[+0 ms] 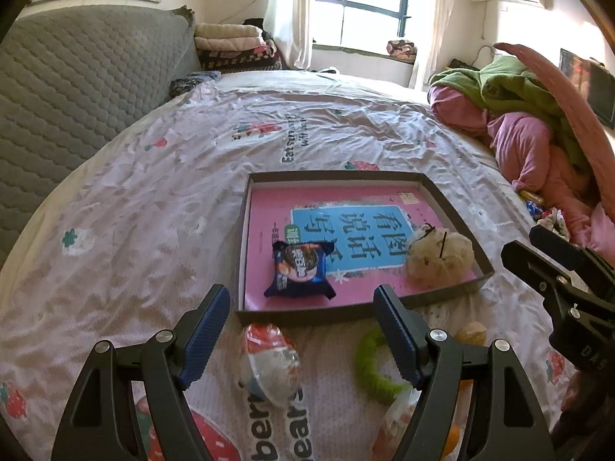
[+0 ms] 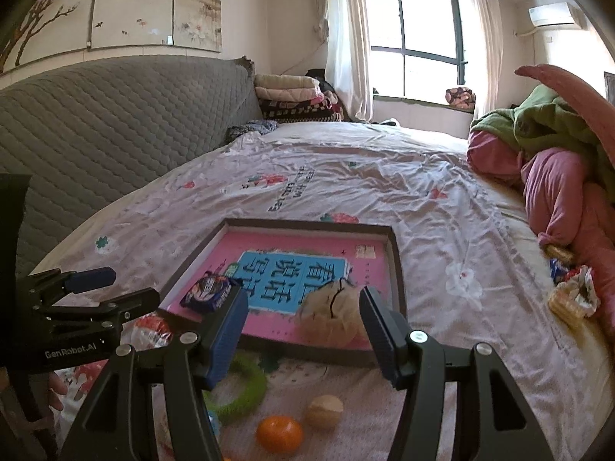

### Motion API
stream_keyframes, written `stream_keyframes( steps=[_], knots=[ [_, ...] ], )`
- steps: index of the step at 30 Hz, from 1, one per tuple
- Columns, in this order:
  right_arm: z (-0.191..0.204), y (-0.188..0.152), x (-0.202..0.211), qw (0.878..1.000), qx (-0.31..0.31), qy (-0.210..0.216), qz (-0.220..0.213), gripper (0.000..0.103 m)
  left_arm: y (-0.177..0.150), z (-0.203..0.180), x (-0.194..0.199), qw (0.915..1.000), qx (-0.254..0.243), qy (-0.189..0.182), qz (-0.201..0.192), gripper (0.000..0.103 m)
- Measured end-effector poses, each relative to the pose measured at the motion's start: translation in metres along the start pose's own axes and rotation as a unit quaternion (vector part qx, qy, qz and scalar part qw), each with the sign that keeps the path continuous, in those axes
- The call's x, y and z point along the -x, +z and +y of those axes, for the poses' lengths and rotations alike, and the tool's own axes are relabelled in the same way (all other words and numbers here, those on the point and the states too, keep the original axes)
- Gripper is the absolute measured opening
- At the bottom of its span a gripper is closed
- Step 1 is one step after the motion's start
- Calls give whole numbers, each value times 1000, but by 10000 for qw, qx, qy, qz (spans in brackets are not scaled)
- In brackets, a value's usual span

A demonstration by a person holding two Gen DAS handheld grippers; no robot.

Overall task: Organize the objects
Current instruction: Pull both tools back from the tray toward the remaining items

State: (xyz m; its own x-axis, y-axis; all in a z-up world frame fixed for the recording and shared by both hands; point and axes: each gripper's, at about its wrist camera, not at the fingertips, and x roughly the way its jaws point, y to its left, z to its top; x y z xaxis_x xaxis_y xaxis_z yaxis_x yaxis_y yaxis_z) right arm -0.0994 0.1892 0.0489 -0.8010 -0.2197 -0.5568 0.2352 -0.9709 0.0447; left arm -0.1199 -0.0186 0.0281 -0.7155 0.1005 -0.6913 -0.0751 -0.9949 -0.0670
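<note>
Both tools hang over the bed [image 1: 127, 207] before the tray's [image 1: 346, 313] near rim, left tool [image 1: 303, 330] and right tool [image 2: 303, 330] each part open and empty. Snack pack [image 1: 300, 271] and pouch [image 1: 440, 257] lie inside the tray; cup [image 1: 269, 361], ring [image 2: 242, 388], orange [image 2: 279, 433] and ball [image 2: 324, 411] lie outside, near it. Bed beyond is open.

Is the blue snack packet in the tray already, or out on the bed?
In. The blue snack packet lies inside the tray, on its pink liner.

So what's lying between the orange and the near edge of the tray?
In the right wrist view, a tan ball lies on the bedsheet between the orange and the tray; otherwise bare sheet.
</note>
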Motion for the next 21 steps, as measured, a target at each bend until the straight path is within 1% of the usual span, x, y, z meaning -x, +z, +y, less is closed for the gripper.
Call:
stream_keyframes(
  steps=[4,14,21],
  knots=[
    [1,-6,4,10000,-22,10,46,60,-11,2,3,10000,33,-51,52,78],
    [2,-24,13,9996,-87,126,218,60,-30,9,6,9998,47,-29,194,78],
    [3,-38,20,9992,-110,160,348,60,-41,3,13,9997,-69,-91,225,78]
  ],
)
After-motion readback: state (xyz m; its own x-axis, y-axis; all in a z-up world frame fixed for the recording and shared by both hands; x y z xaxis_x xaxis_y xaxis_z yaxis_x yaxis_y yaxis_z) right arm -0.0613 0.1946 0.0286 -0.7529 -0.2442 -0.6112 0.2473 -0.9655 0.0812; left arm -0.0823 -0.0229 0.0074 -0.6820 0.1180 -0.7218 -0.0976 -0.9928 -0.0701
